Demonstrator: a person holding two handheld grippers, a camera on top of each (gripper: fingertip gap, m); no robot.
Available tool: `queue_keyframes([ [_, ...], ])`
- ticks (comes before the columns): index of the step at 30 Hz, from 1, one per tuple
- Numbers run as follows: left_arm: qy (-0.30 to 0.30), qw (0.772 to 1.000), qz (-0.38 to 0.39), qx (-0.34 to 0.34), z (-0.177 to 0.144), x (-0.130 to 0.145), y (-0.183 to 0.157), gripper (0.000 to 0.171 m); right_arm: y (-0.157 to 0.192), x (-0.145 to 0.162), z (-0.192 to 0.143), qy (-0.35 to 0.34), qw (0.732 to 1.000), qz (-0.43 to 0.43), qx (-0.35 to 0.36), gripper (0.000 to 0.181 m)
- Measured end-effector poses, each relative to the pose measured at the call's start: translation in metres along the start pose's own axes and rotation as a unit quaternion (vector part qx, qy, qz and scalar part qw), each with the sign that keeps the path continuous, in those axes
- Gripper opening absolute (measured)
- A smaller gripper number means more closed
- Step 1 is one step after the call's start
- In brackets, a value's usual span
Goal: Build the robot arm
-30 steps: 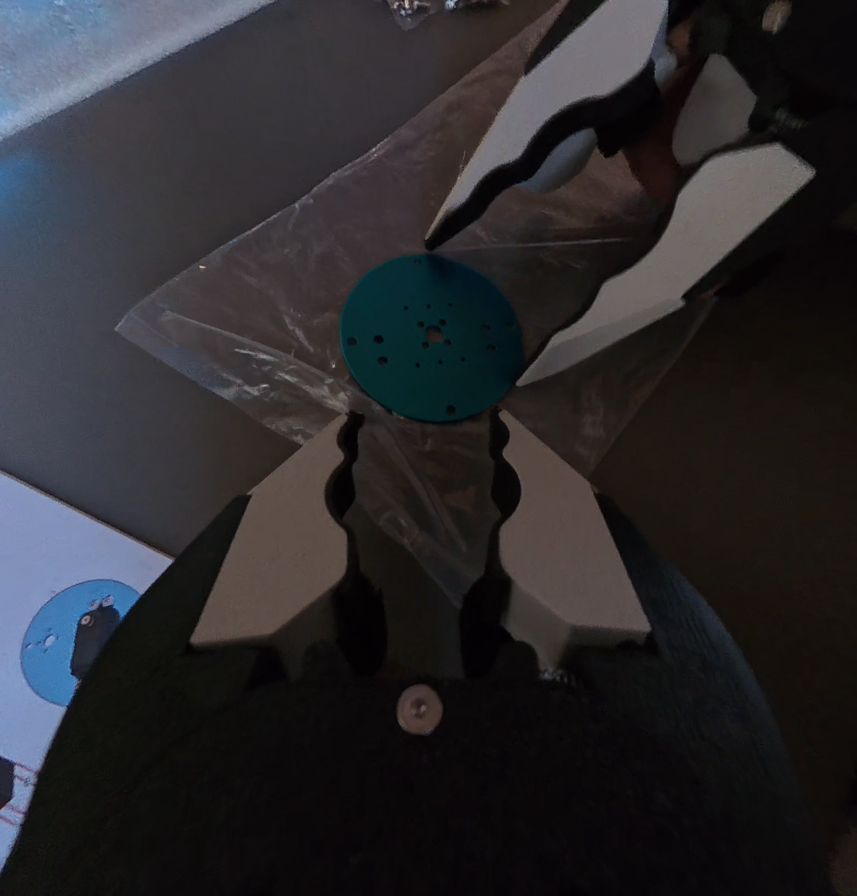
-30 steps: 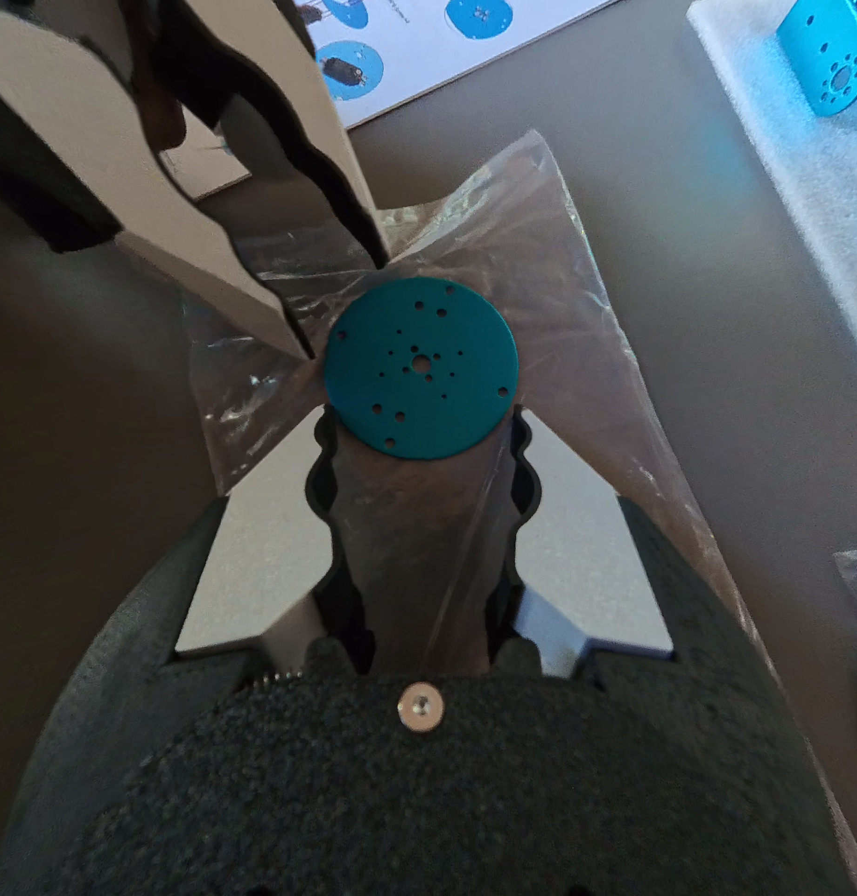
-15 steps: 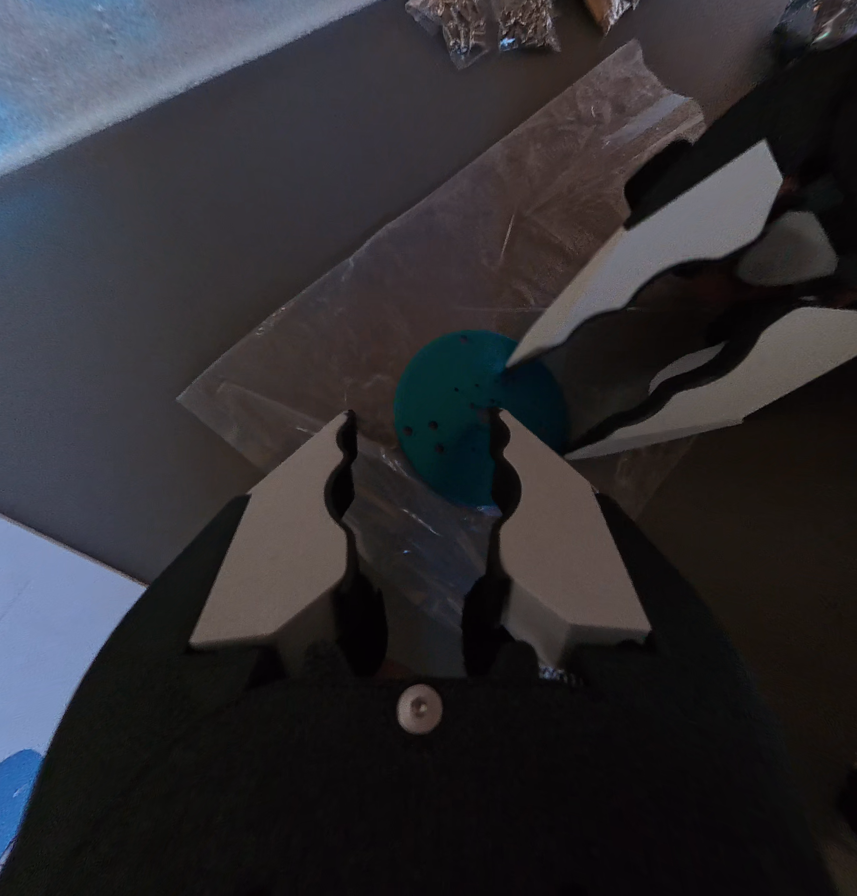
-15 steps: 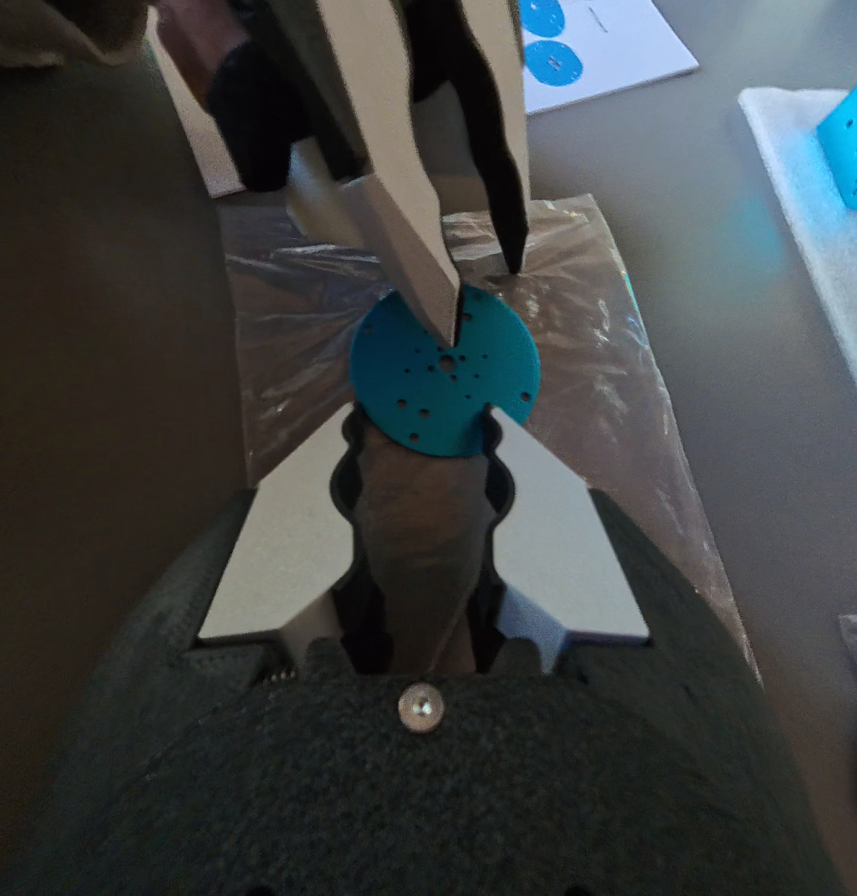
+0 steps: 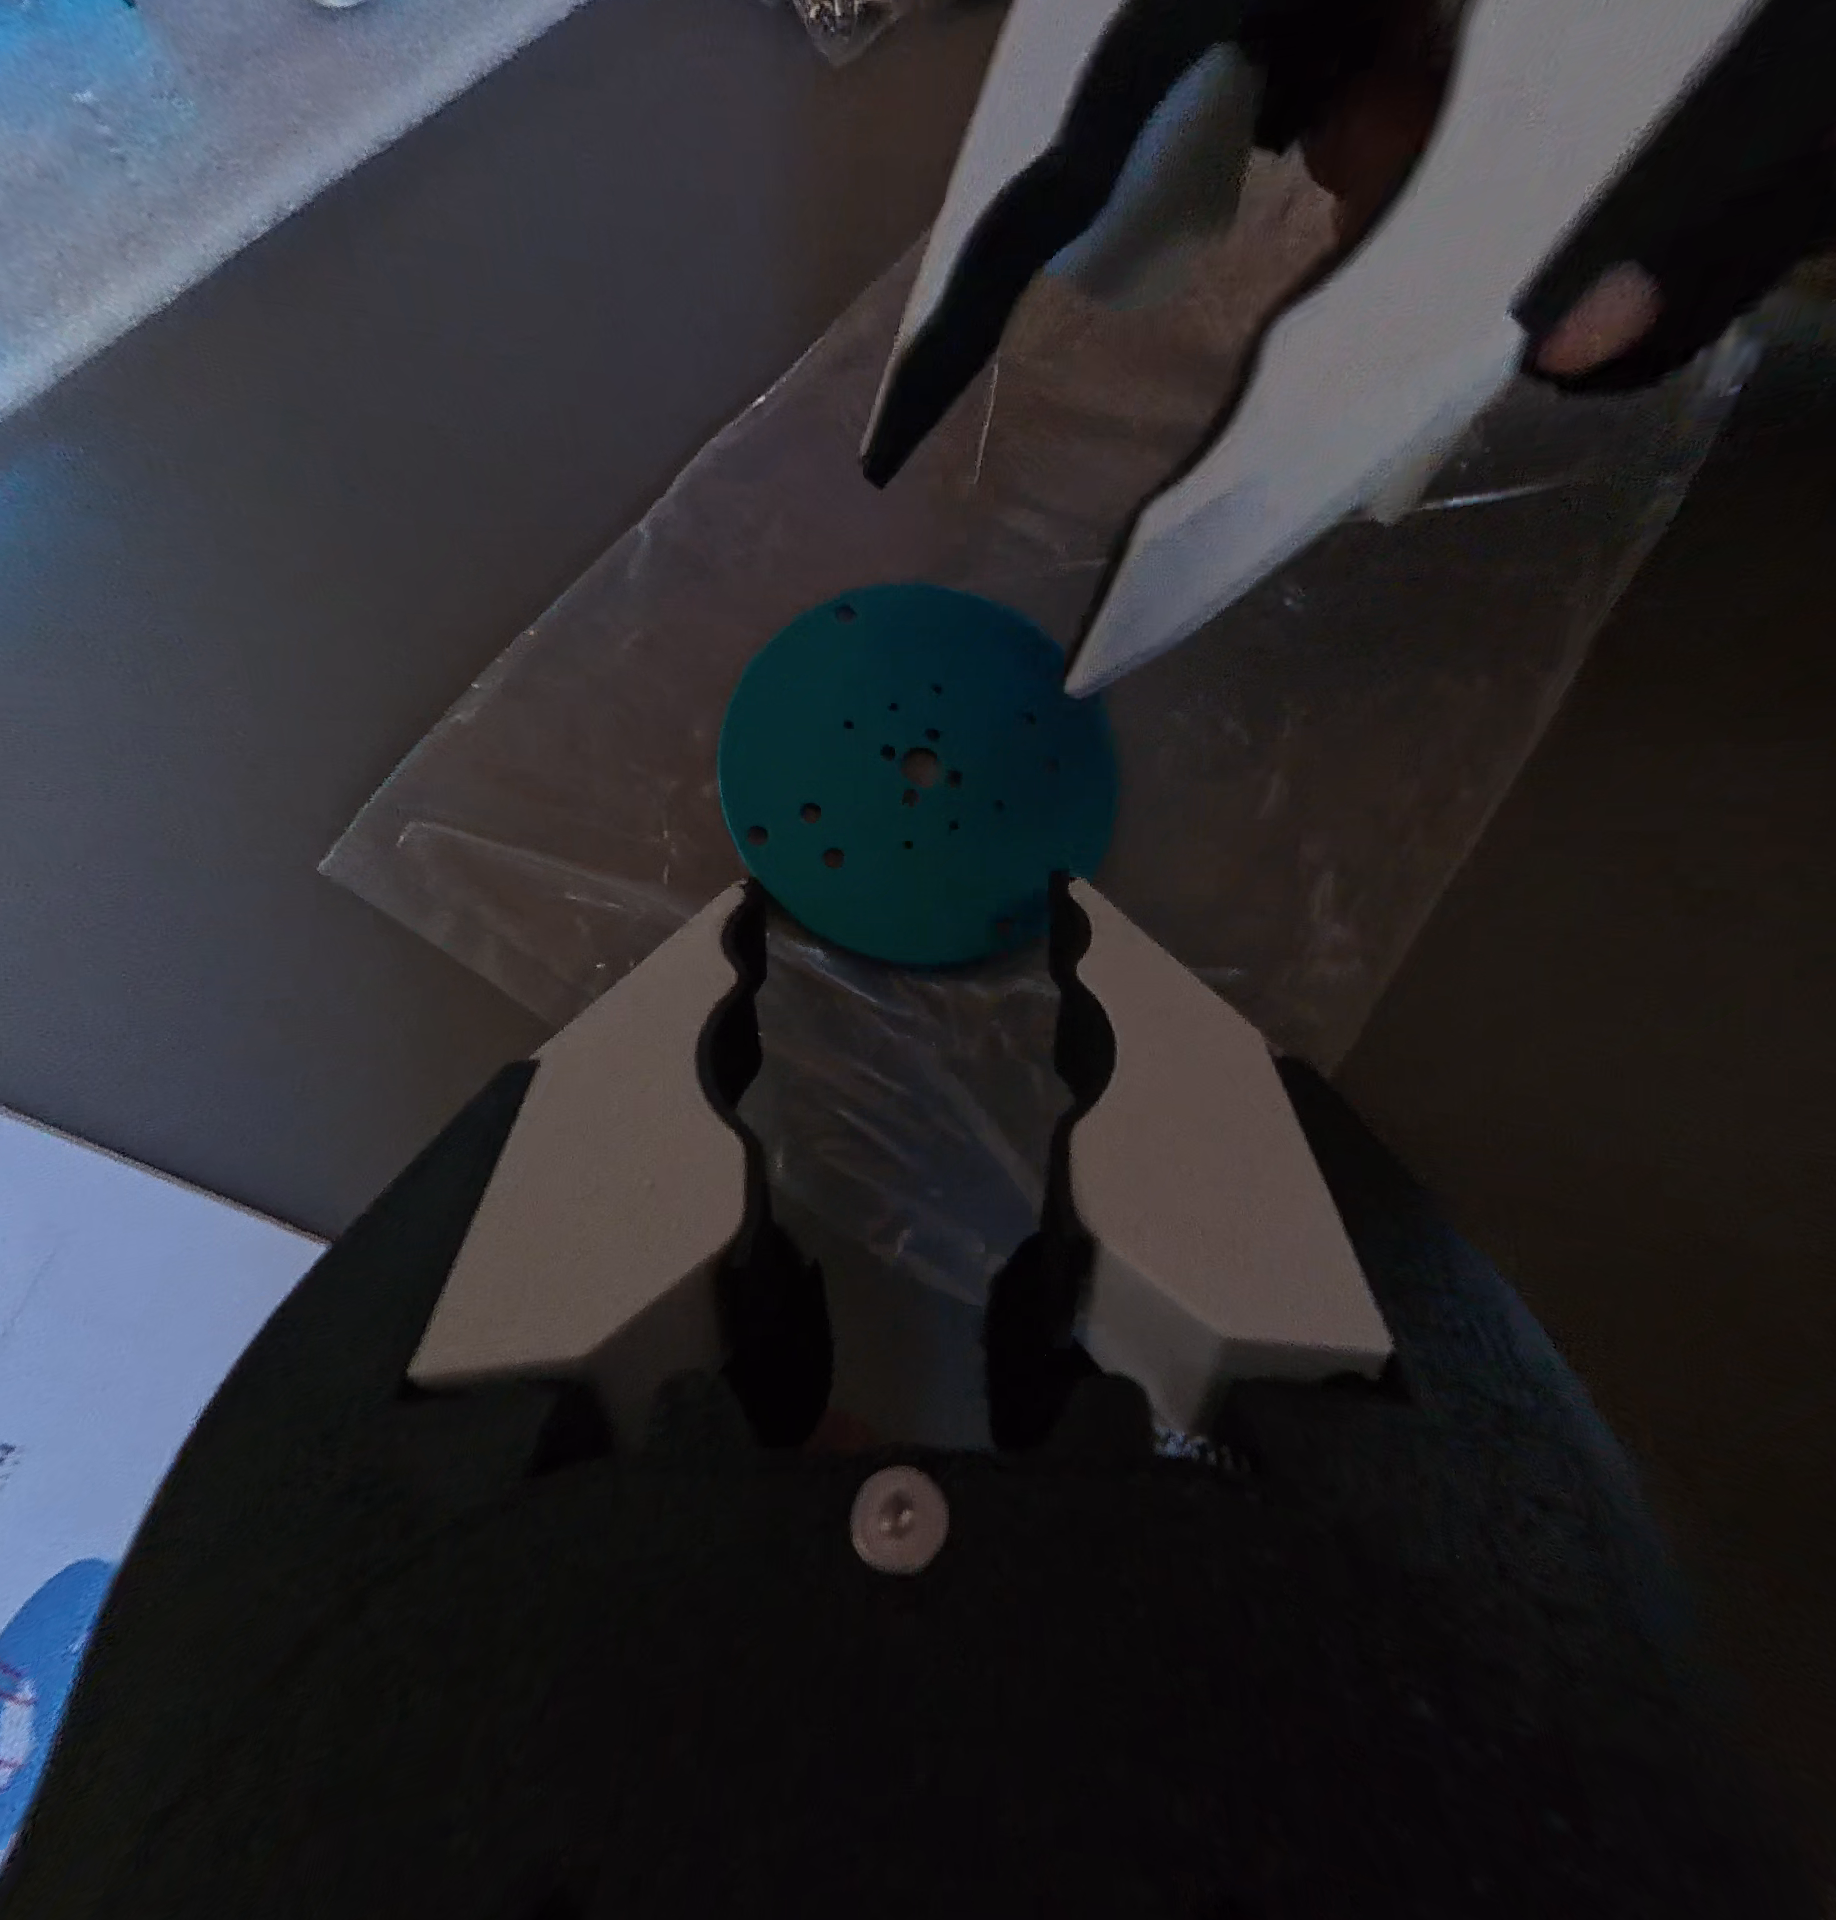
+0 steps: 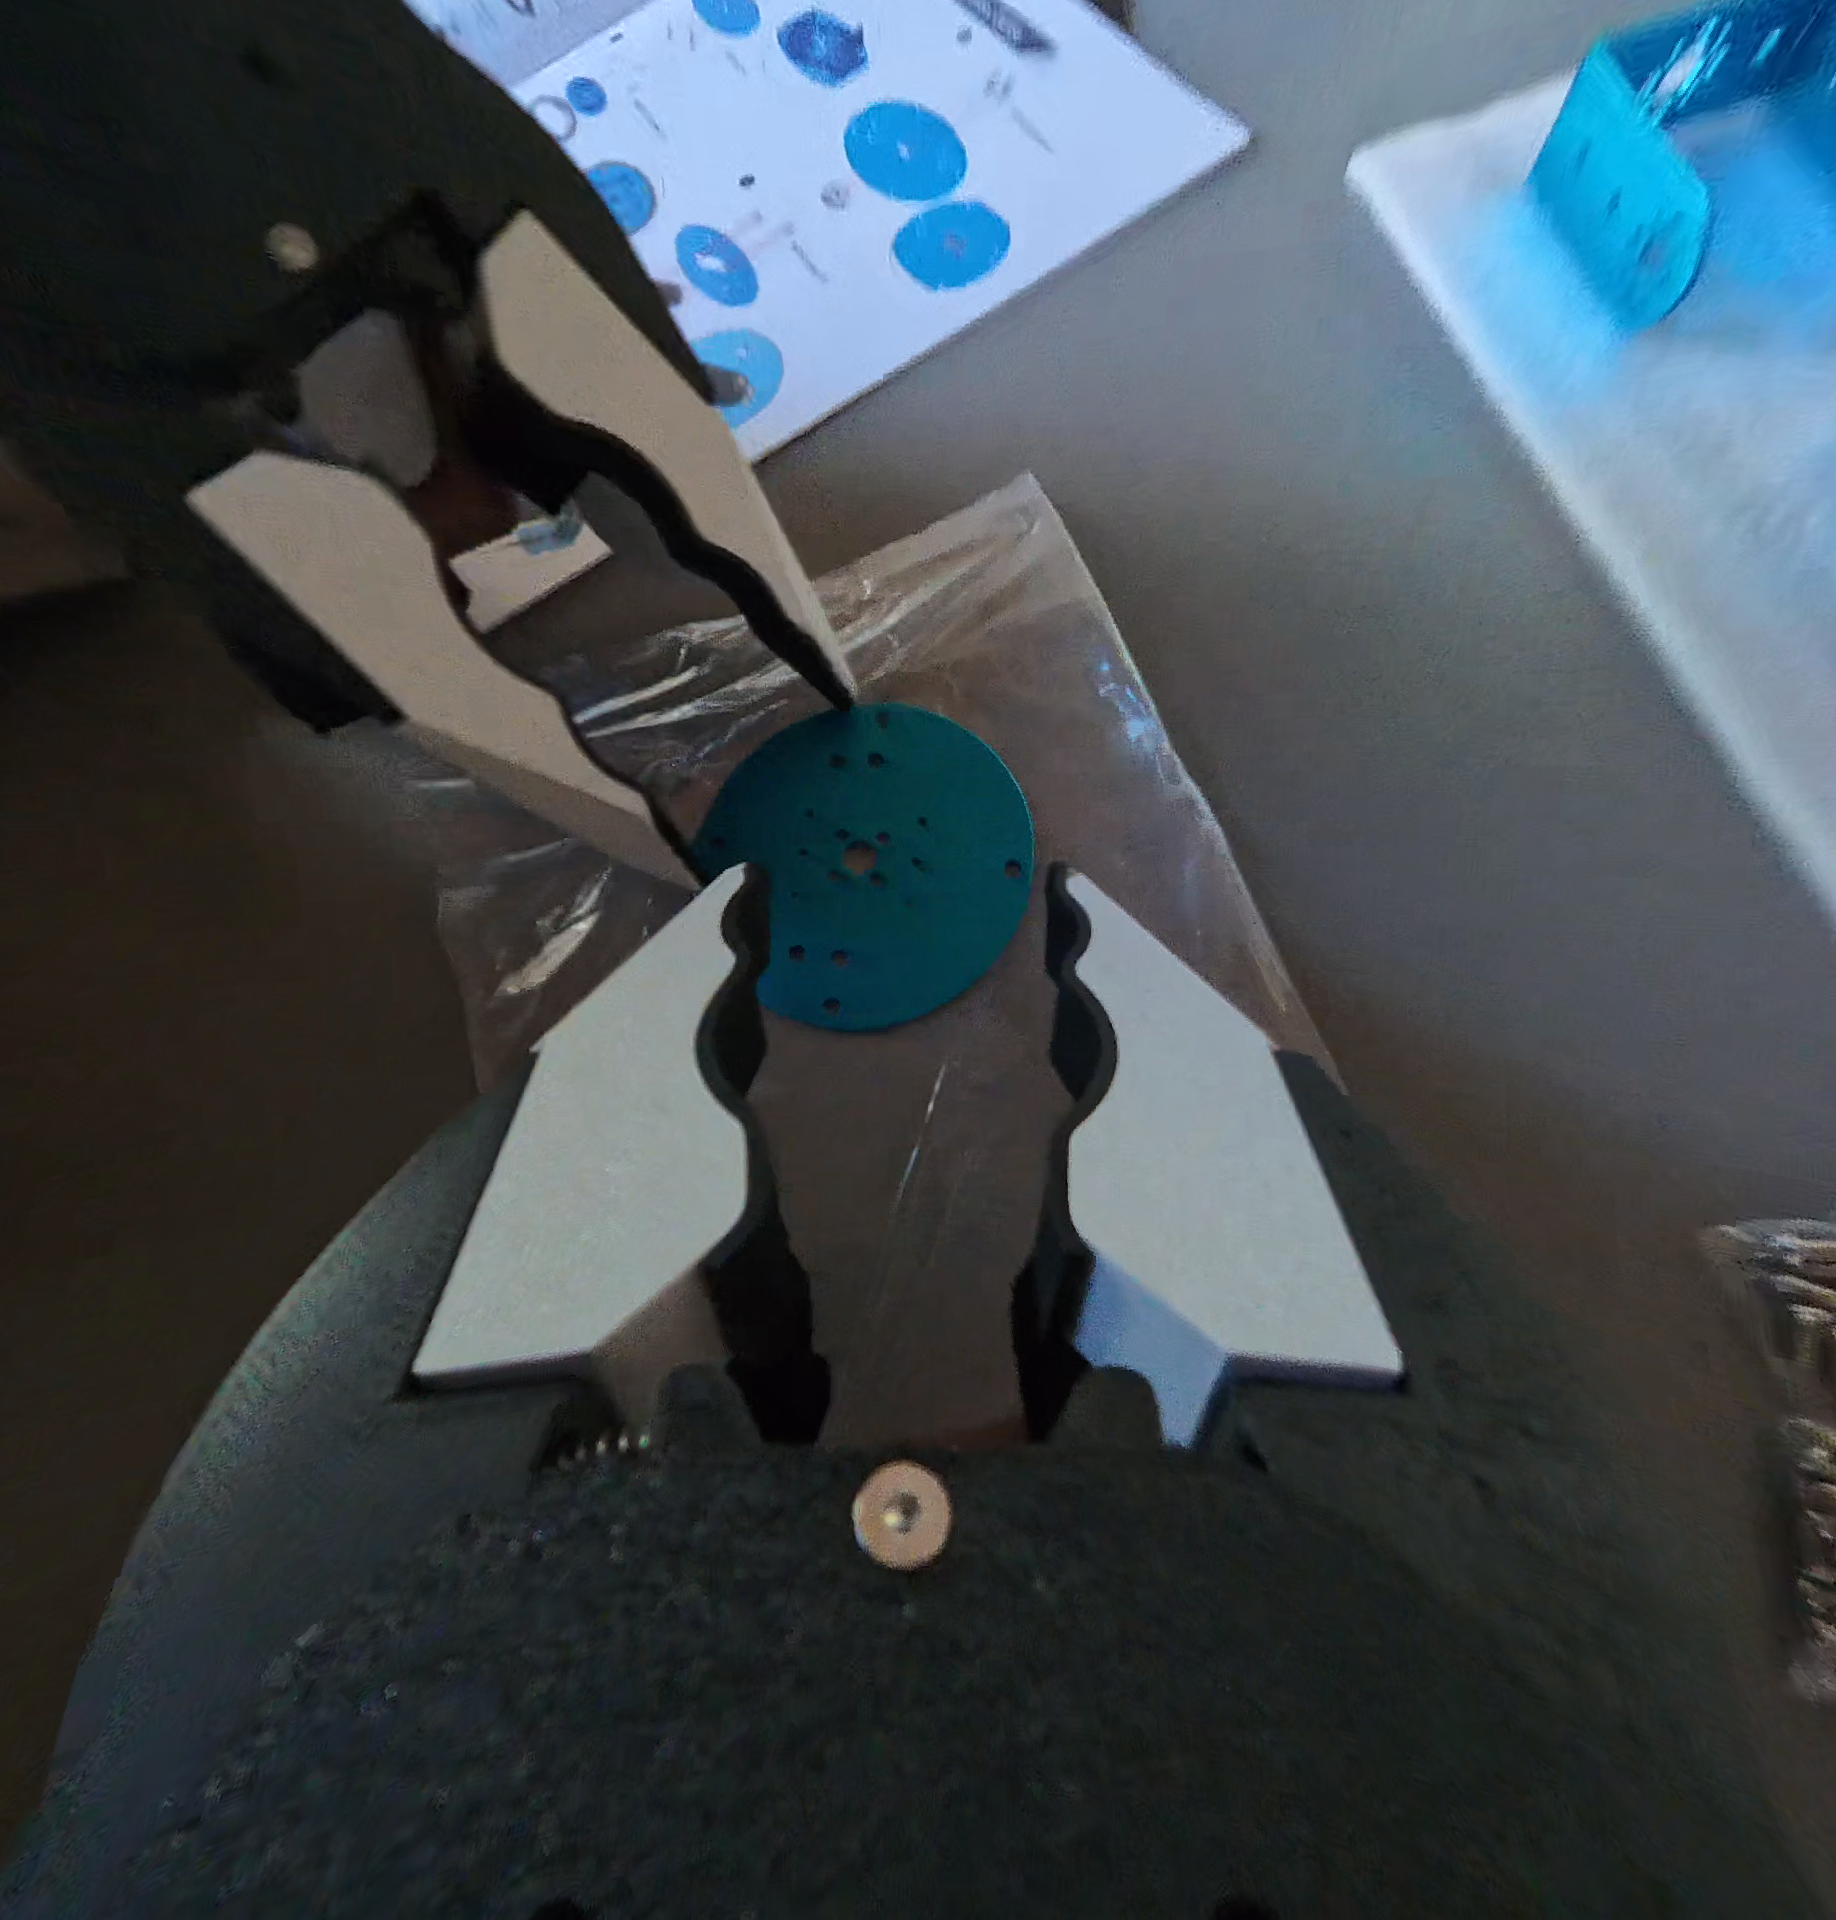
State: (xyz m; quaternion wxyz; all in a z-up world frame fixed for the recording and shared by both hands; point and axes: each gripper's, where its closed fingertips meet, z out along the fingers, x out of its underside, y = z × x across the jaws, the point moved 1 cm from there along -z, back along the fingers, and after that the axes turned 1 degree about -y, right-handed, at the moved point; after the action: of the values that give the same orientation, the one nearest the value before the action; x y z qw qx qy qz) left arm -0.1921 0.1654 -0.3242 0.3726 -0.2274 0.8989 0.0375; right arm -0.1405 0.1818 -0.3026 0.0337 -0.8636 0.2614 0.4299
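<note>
A teal round disc (image 5: 914, 790) with several small holes lies flat on a clear plastic bag (image 5: 581, 748) on the dark table. My left gripper (image 5: 906, 888) is open, its tips on either side of the disc's near edge. My right gripper (image 5: 974, 580) comes from the far side, open, one tip at the disc's far right rim. In the right wrist view the disc (image 6: 893, 810) lies just past my open right gripper (image 6: 900, 878), and the left gripper (image 6: 770, 792) has its tips at the disc's far and left edges. Neither grips the disc.
A white instruction sheet (image 6: 841, 208) with blue pictures lies beyond the bag (image 6: 1101, 727); it also shows in the left wrist view (image 5: 62, 1455). A white foam sheet (image 6: 1620, 468) carries a blue metal bracket (image 6: 1641, 208). Small bags of screws (image 6: 1818, 1455) lie at the right. Some 5 cm of space lies between my two pairs of fingers.
Both grippers have shifted around the disc. The right gripper, lying low over the disc half a second ago, has lifted and opened wider. The disc stays on the bag.
</note>
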Motion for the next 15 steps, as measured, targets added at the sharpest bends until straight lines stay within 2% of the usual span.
queue_keyframes([
  [4,-0.002,1.000,0.018,-0.025,0.002,0.000,0.001,0.052,-0.008,0.012,0.015,0.030,0.998,0.045,-0.041,0.054],
  [7,-0.015,0.999,0.017,-0.024,0.002,0.000,0.001,0.052,-0.008,0.009,0.017,0.020,0.996,0.067,-0.063,0.049],
  [10,-0.027,0.999,0.011,-0.029,0.002,-0.001,0.003,0.049,-0.002,0.006,0.015,0.020,0.989,0.108,-0.102,0.053],
  [15,-0.039,0.999,0.004,-0.028,0.002,-0.001,0.003,0.047,-0.002,0.001,0.010,-0.006,0.963,0.212,-0.167,0.053],
])
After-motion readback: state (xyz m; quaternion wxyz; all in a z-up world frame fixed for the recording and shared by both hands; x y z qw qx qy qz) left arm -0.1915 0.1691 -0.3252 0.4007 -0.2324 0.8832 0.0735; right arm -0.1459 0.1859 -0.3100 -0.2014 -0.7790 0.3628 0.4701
